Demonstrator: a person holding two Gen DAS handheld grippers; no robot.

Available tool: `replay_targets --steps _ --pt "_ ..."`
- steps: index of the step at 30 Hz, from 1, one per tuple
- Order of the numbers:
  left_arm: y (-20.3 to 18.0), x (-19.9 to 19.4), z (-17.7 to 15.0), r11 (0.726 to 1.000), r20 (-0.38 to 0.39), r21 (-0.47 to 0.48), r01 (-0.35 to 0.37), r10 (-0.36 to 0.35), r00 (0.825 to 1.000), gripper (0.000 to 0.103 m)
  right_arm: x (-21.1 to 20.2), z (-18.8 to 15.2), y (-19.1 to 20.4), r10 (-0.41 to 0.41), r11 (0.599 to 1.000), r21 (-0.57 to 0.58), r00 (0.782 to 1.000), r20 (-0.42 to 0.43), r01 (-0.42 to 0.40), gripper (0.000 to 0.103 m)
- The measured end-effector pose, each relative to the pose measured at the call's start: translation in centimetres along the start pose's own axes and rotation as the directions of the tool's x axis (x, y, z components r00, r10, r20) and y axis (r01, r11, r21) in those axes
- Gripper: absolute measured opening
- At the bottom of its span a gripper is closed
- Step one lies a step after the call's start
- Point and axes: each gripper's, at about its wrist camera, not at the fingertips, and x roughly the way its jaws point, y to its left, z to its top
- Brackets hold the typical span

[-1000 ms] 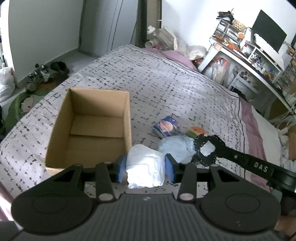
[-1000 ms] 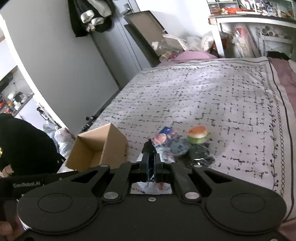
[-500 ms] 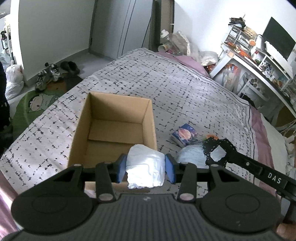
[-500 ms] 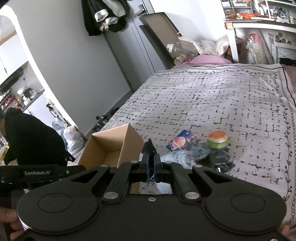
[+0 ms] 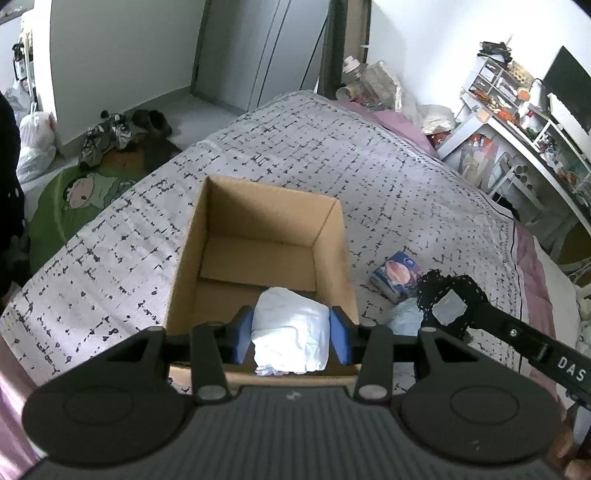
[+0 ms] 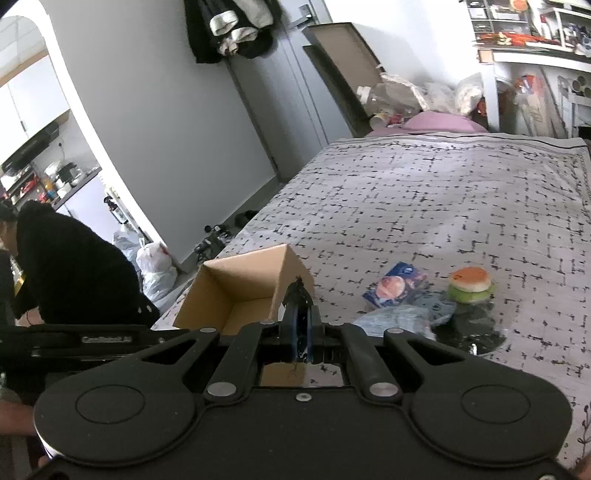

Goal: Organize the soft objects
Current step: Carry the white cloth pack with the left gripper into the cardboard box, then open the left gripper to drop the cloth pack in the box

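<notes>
Left tool (image 5: pixel 291 332) grips a white cloth bundle (image 5: pixel 290 334) over the cardboard box's (image 5: pixel 258 206) near edge; right tool (image 6: pixel 301 325) pinches black lace (image 5: pixel 448 299). Box looks bare; burger toy (image 6: pixel 470 284) and packet (image 6: pixel 395 286) remain mid-bed (image 6: pixel 424 192).

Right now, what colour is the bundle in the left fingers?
White bundle, seen best in the left wrist view.

Shoes (image 5: pixel 110 134) on floor, green cartoon mat (image 5: pixel 74 192), cluttered white shelves (image 5: pixel 517 110), hanging jackets (image 6: pixel 229 26)
</notes>
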Motion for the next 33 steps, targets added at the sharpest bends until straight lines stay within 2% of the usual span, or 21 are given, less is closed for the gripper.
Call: replay_targets --steps 8,14,20,22,26,30,33 --pt "1.9 1.6 0.3 0.999 -0.022 -0.031 -0.014 0.014 1.000 0.044 1.3 0.0 1.5 0.041 0.999 -0.008 0.999 -0.005 -0.041 0.005" --pt "2.9 2.1 0.8 0.998 -0.033 -0.051 -0.031 0.029 0.999 0.052 2.3 -0.1 2.4 0.089 0.996 -0.004 0.996 -0.022 -0.089 0.005" --pt "3.6 2.3 0.8 0.997 -0.063 -0.070 -0.039 0.035 0.997 0.053 3.3 -0.6 3.4 0.120 0.993 -0.014 0.991 -0.063 -0.121 0.006" --pt "3.8 2.2 0.8 0.996 -0.067 -0.075 -0.040 0.035 0.997 0.054 3.8 -0.7 3.6 0.129 0.992 0.007 0.987 -0.100 -0.129 0.011" --pt "4.0 2.0 0.8 0.994 -0.081 -0.091 -0.066 0.058 0.995 0.059 3.7 -1.1 3.6 0.085 0.996 0.009 0.991 -0.108 -0.084 0.031" --pt "3.8 1.6 1.0 0.992 -0.088 -0.107 -0.063 0.054 0.995 0.062 2.9 -1.0 2.7 0.057 0.998 0.043 0.994 -0.094 -0.053 0.034" --pt "3.1 1.1 0.9 0.994 -0.087 -0.094 -0.063 0.055 0.995 0.065 2.3 -1.0 2.0 0.035 0.997 0.065 0.996 -0.088 -0.029 0.042"
